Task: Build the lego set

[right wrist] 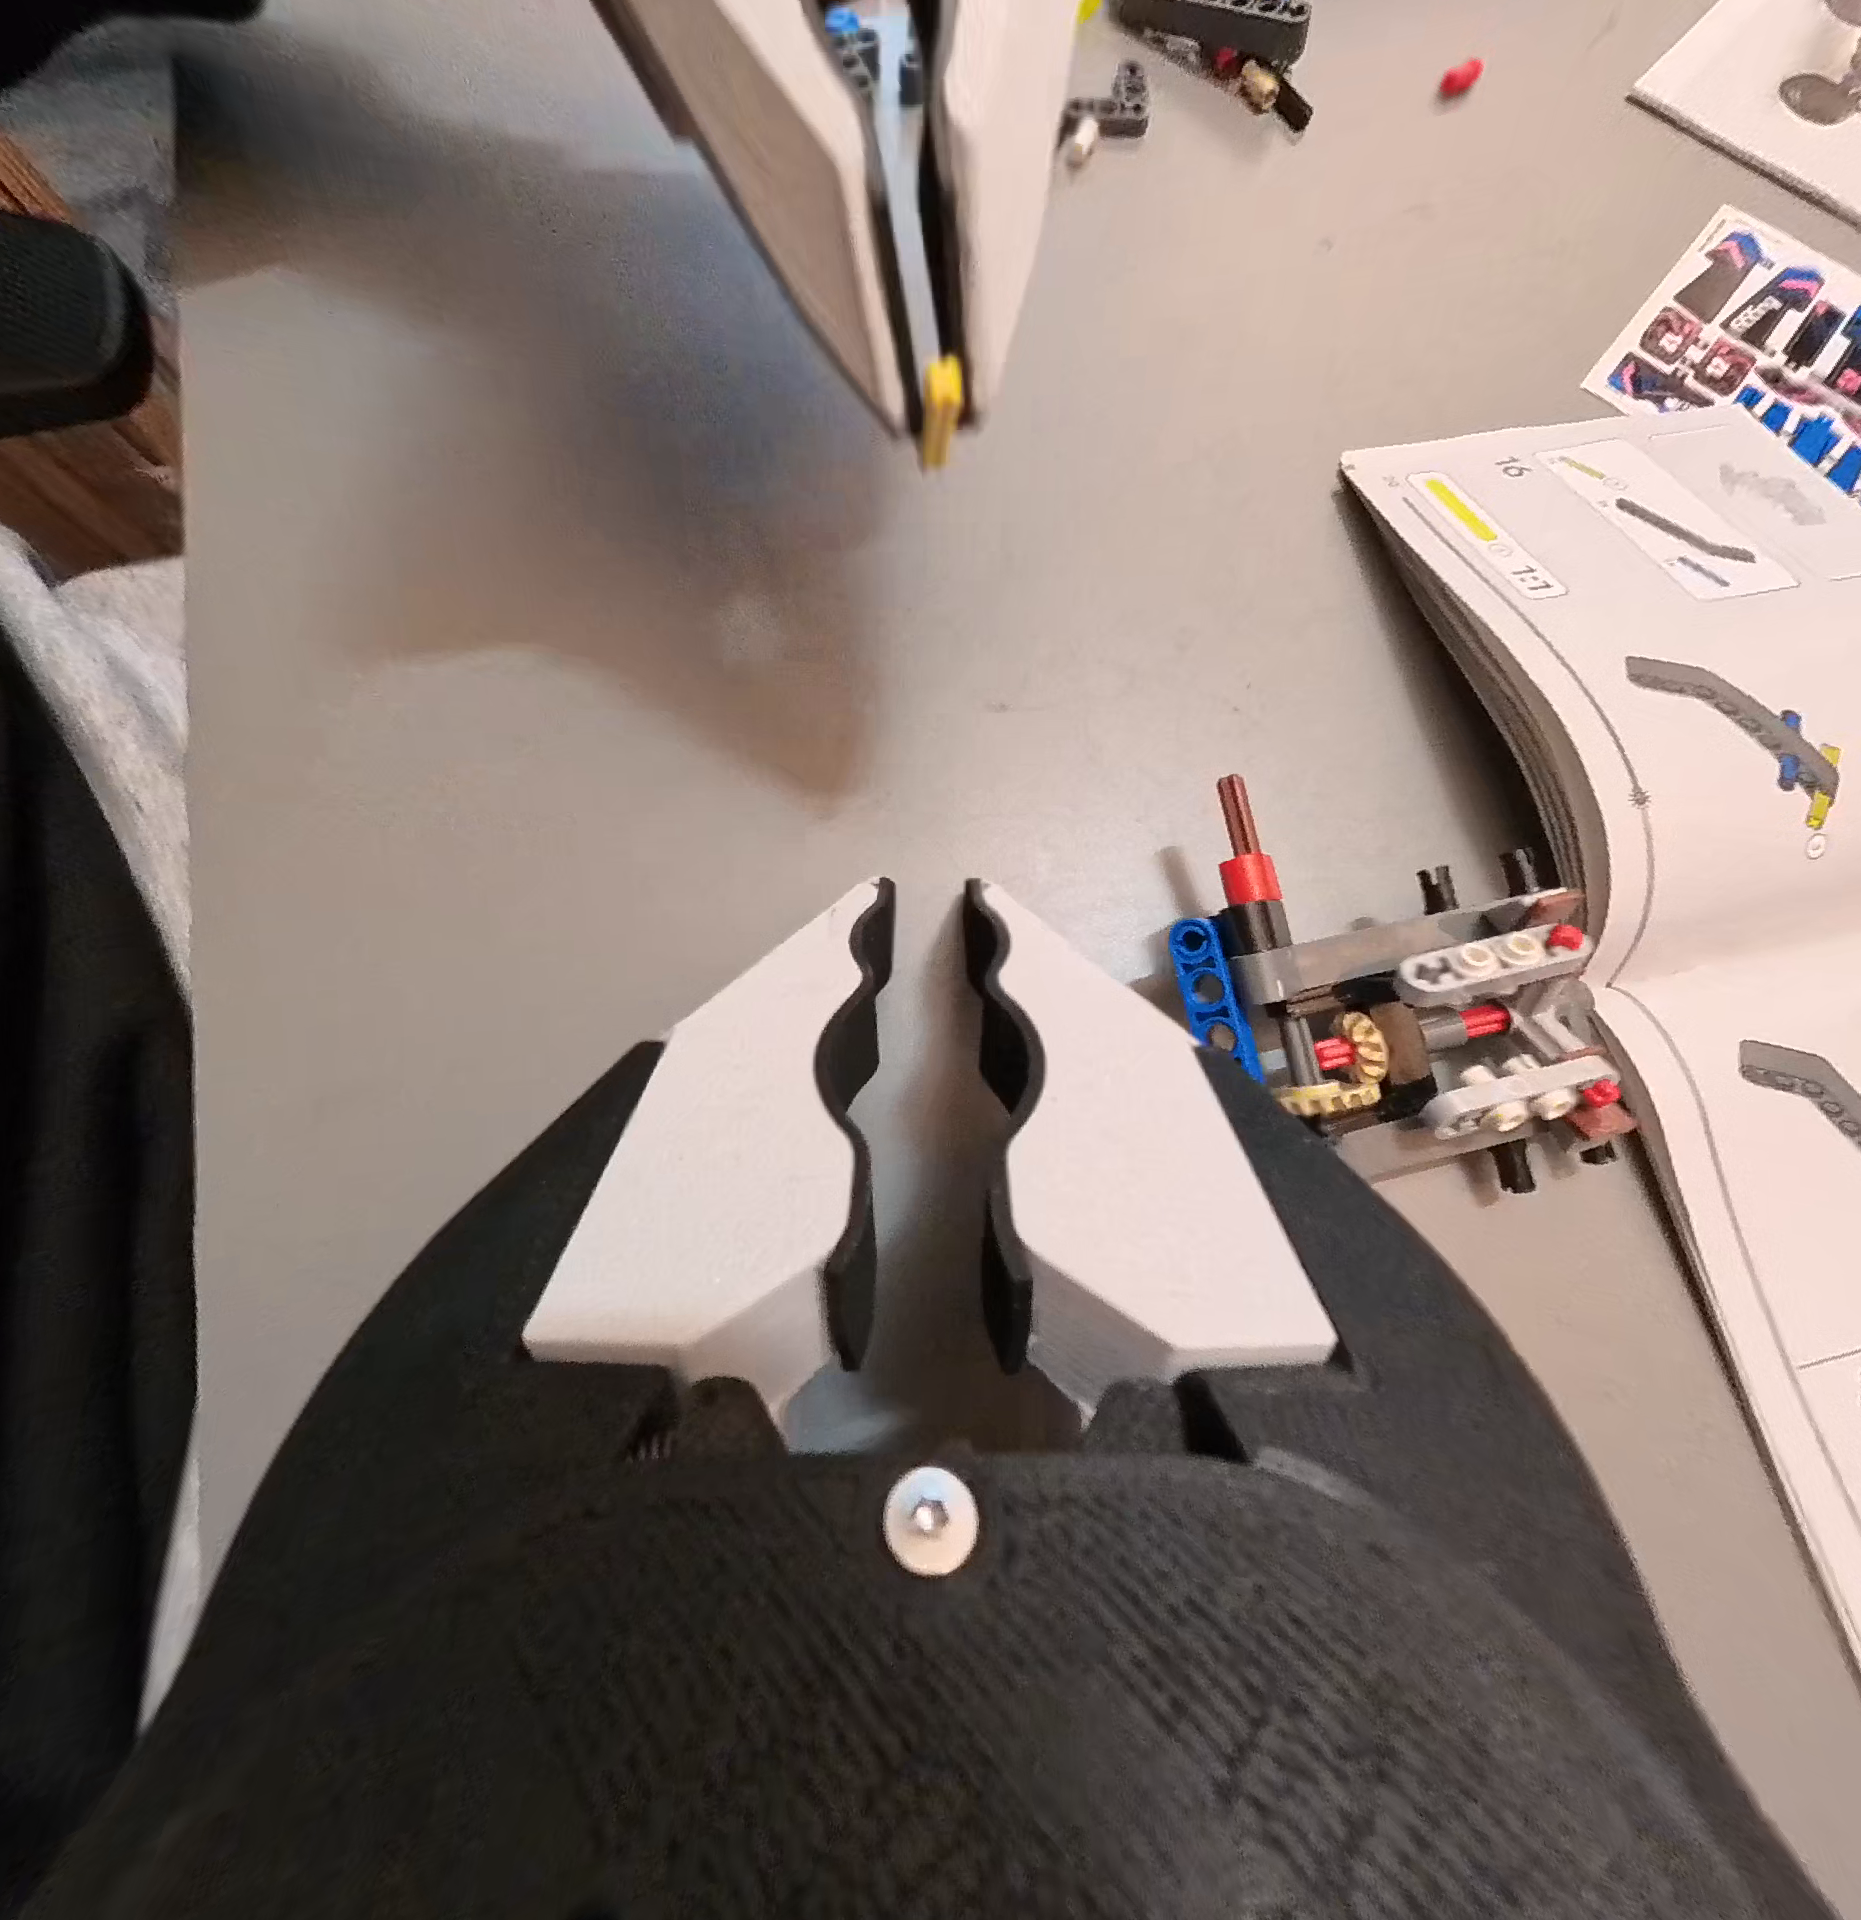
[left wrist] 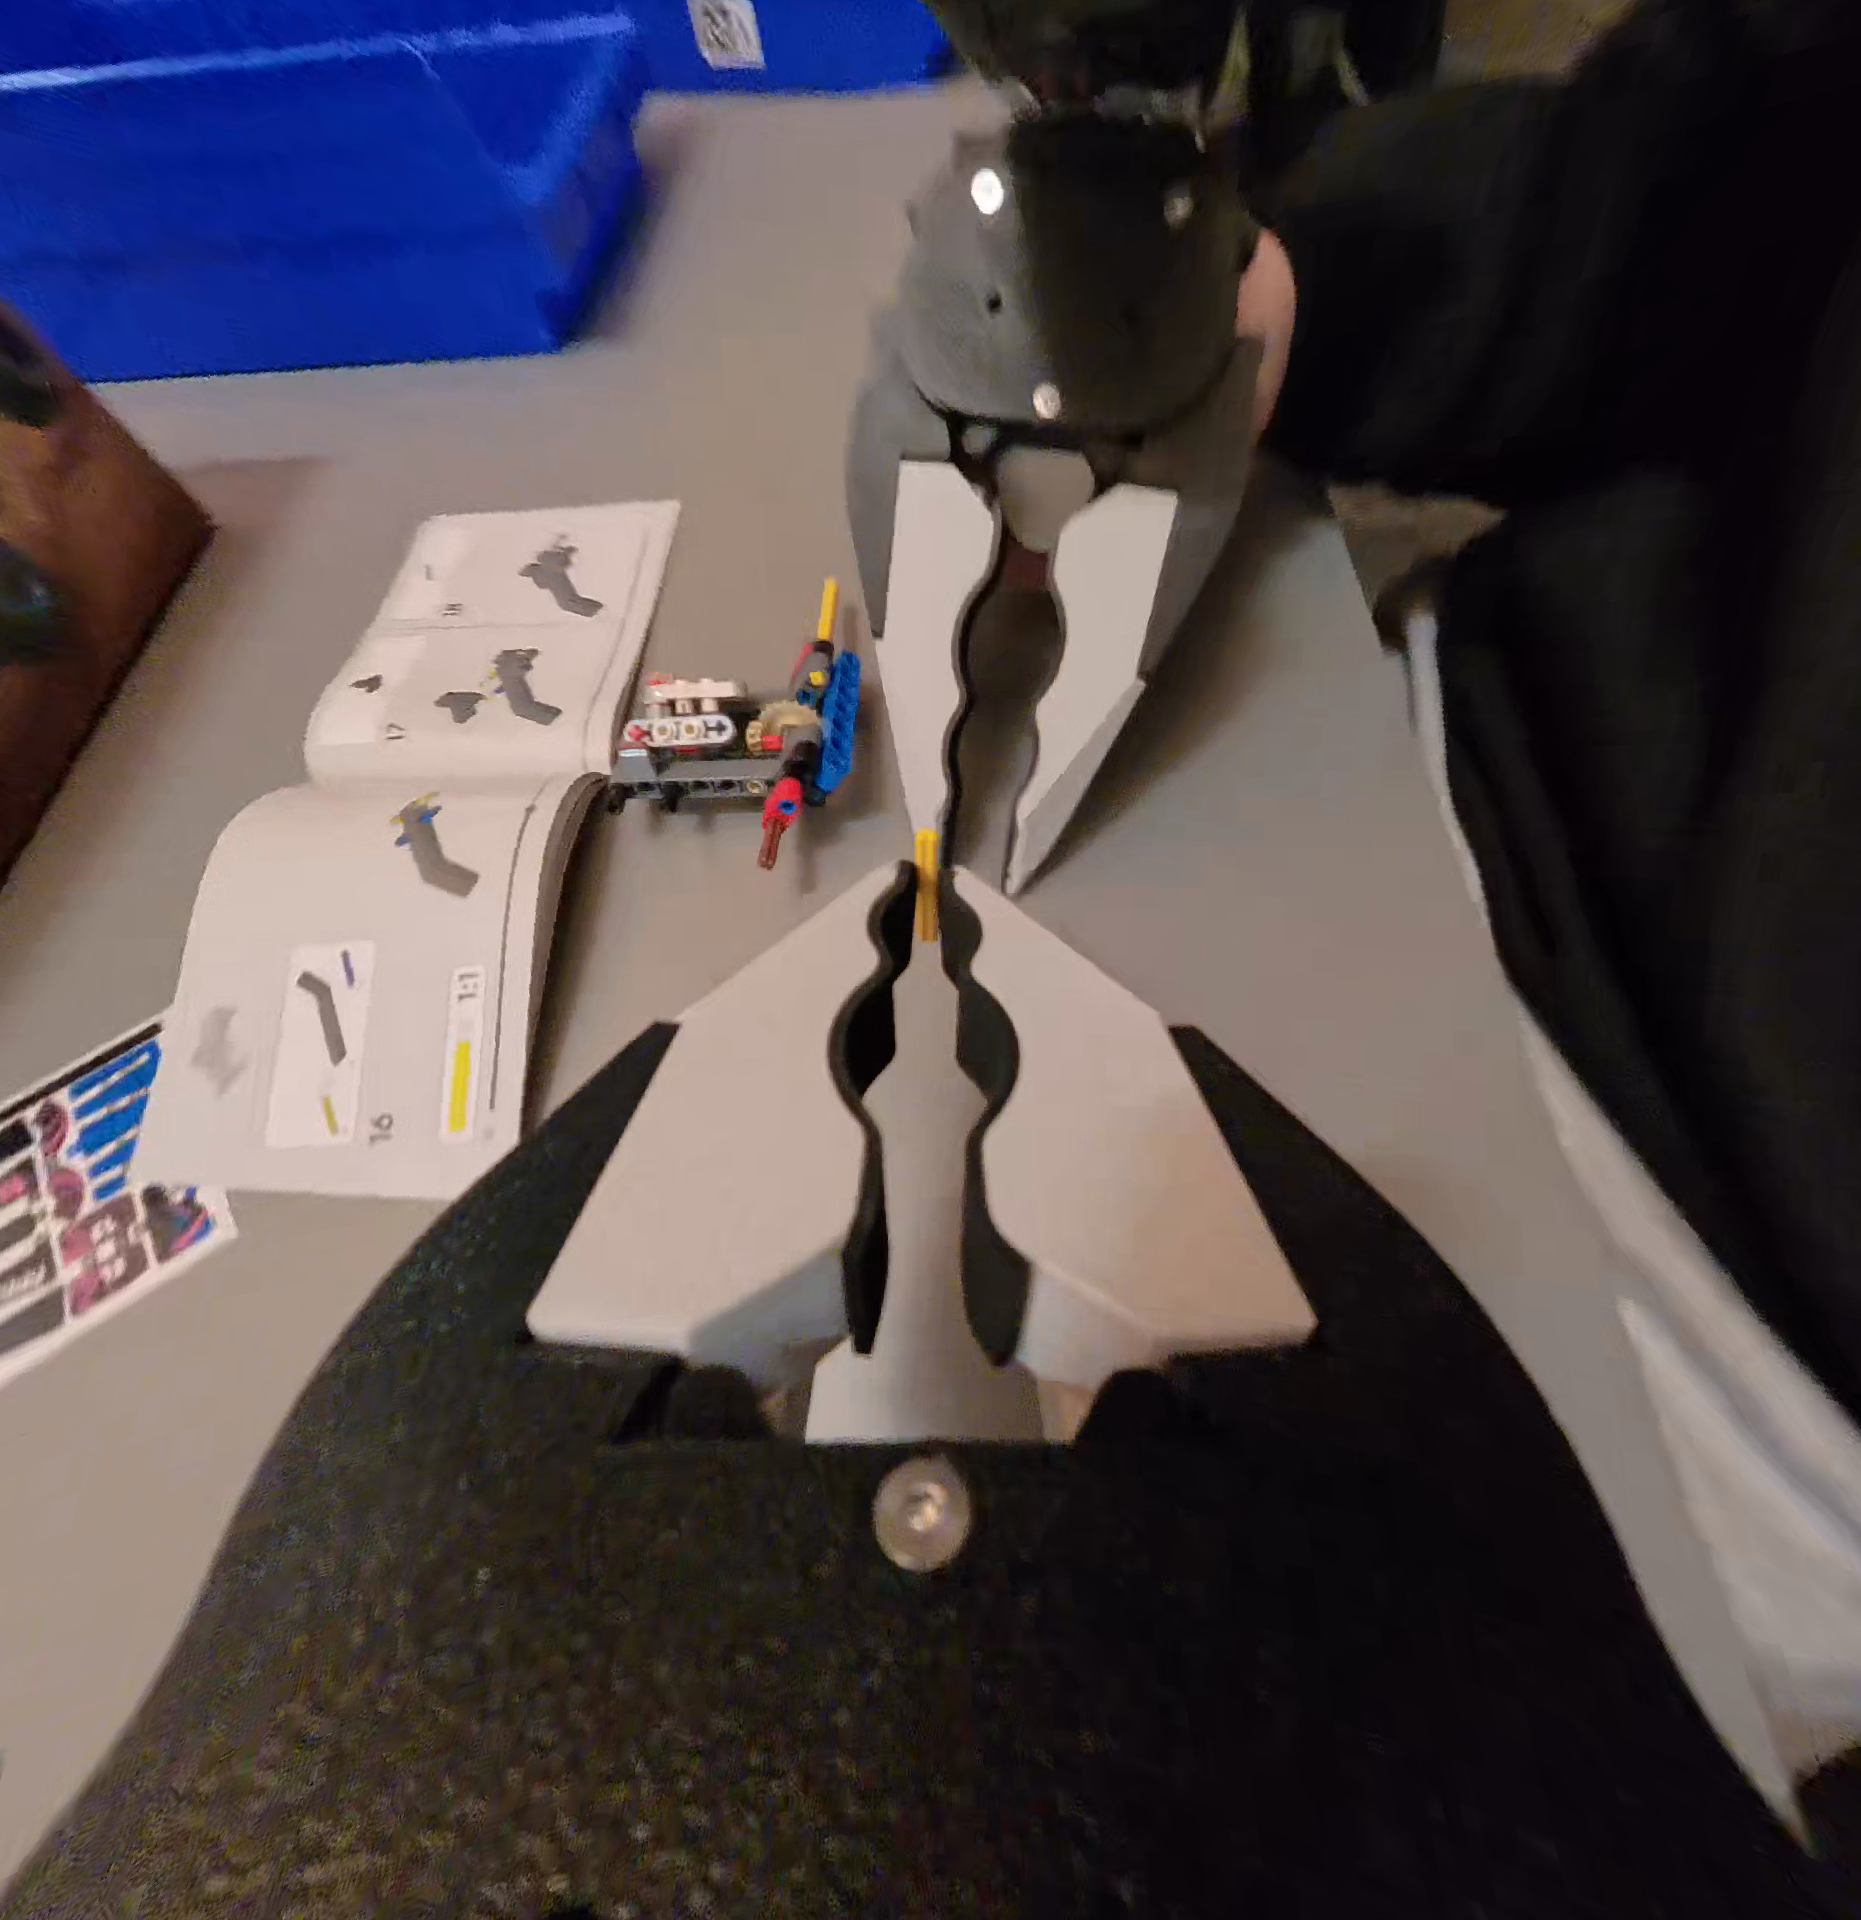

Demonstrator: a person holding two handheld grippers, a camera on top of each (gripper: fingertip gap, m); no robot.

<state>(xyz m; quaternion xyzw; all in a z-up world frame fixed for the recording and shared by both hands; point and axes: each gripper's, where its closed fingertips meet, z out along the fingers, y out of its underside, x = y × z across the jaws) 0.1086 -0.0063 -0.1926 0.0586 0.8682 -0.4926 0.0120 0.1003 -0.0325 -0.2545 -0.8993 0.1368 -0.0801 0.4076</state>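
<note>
My left gripper is shut on a small yellow Lego pin, which sticks out past its tips above the grey table. My right gripper is a little open and empty. In the left wrist view it points tip to tip at the pin, very close. The right wrist view shows the left gripper with the yellow pin farther off. The partly built Lego assembly, grey with a blue beam, red axles and tan gears, lies on the table just right of my right gripper.
An open instruction booklet lies beside the assembly, with a sticker sheet past it. Blue bins and a brown box stand at the back. Loose parts and a red piece lie farther off. A black sleeve fills the right. Spacing between my two grippers at the tips: around 7 cm.
</note>
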